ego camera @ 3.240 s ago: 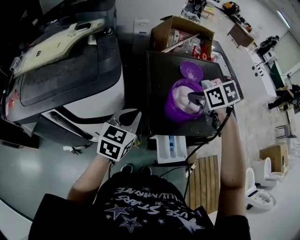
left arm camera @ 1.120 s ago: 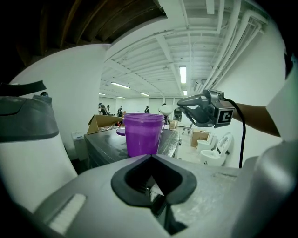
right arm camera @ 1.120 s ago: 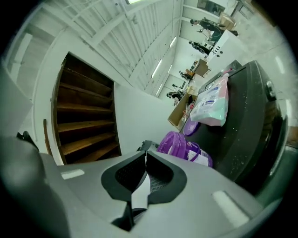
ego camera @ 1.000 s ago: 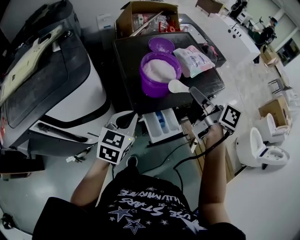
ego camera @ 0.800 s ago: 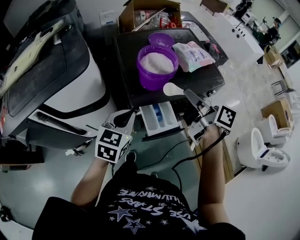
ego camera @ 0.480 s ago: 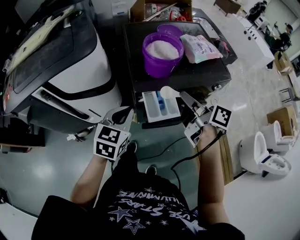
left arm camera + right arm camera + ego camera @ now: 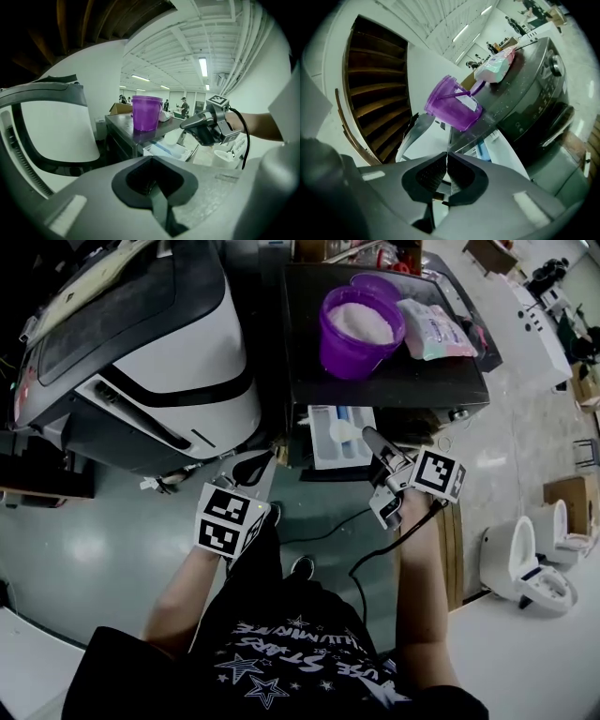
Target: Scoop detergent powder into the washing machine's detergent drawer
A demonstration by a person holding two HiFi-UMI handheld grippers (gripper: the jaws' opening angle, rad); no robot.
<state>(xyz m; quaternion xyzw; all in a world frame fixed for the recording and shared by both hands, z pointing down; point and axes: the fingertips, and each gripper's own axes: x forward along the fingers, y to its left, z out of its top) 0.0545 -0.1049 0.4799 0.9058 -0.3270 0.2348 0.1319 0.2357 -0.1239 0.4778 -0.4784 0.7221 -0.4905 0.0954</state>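
Evidently the delivery step is in hand. The right tongs (image 7: 370, 438) are clenched on the handle of a white scoop (image 7: 343, 431), and the bowl of the scoop hangs just above the open detergent drawer (image 7: 317, 452). The drawer sticks out from the front of the dark washing machine (image 7: 394, 385). The scoop looks held near level, I think so that no powder falls before the bowl is over the correct compartment. The bowl is white all over, so I cannot tell how full it is, nor which compartment lies exactly under it.

The purple bucket (image 7: 349, 354) stands on top of the same machine, directly behind the drawer, and it holds the powder (image 7: 362, 322). This makes the way from bucket to drawer short. A pale pouch (image 7: 434, 329) lies just beside the bucket, at its right.

The left tongs (image 7: 247, 468) are pressed together with nothing between them. They hang well apart from the drawer, in front of the white machine (image 7: 187, 352). In my judgement they wait there only to keep out of the way.

What remains is to tip the scoop slowly; a fast turn could throw powder over the drawer's rim.
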